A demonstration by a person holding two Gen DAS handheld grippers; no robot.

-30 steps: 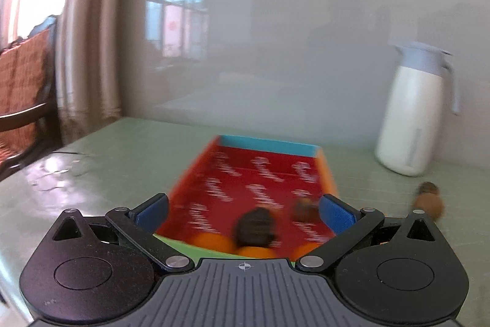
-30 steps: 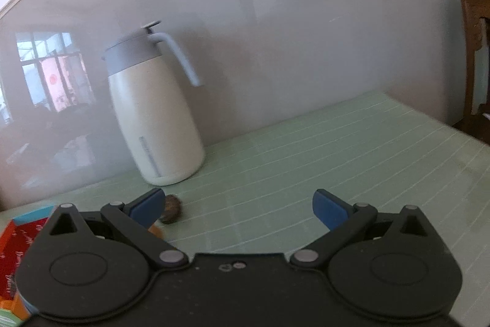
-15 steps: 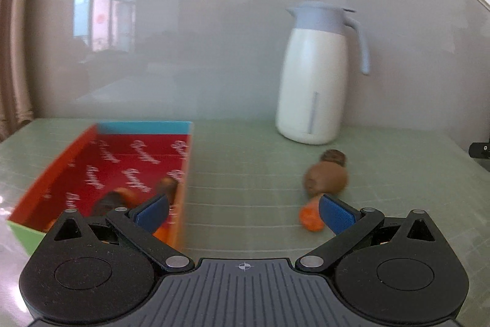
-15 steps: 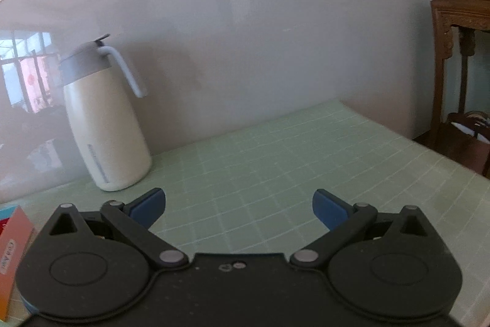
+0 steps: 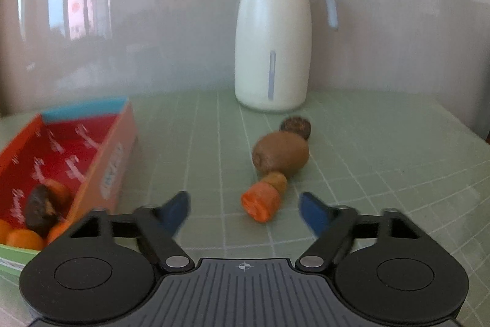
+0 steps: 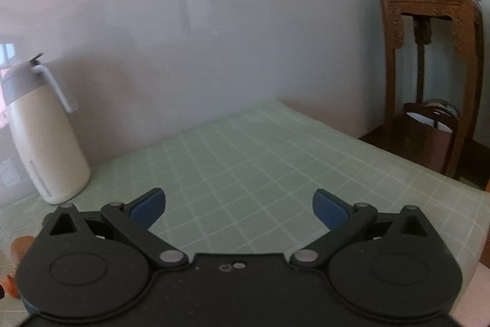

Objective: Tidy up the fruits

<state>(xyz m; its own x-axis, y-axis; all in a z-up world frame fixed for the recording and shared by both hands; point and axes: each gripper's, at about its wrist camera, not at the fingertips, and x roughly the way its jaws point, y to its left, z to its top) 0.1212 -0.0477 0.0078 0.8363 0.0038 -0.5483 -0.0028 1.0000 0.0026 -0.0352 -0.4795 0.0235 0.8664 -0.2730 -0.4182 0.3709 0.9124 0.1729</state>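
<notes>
In the left wrist view a red box (image 5: 101, 140) with a blue far end sits at the left, holding orange fruits (image 5: 24, 238) and a dark one (image 5: 38, 209). On the green cloth lie a brown kiwi (image 5: 280, 153), a dark round fruit (image 5: 295, 126) behind it, a small tan piece (image 5: 275, 181) and an orange piece (image 5: 260, 201). My left gripper (image 5: 245, 212) has its jaws closing, the orange piece just ahead between the blue fingertips, untouched. My right gripper (image 6: 239, 206) stands open over bare cloth.
A white jug with a grey-blue lid and handle (image 5: 272, 32) stands against the wall behind the fruits; it appears also at the left of the right wrist view (image 6: 39, 140). A carved wooden stand (image 6: 428, 57) rises beyond the table's right edge.
The left gripper swung right from the box toward the loose fruits and its jaws narrowed. The right gripper also swung right, away from the jug, toward the table's right end.
</notes>
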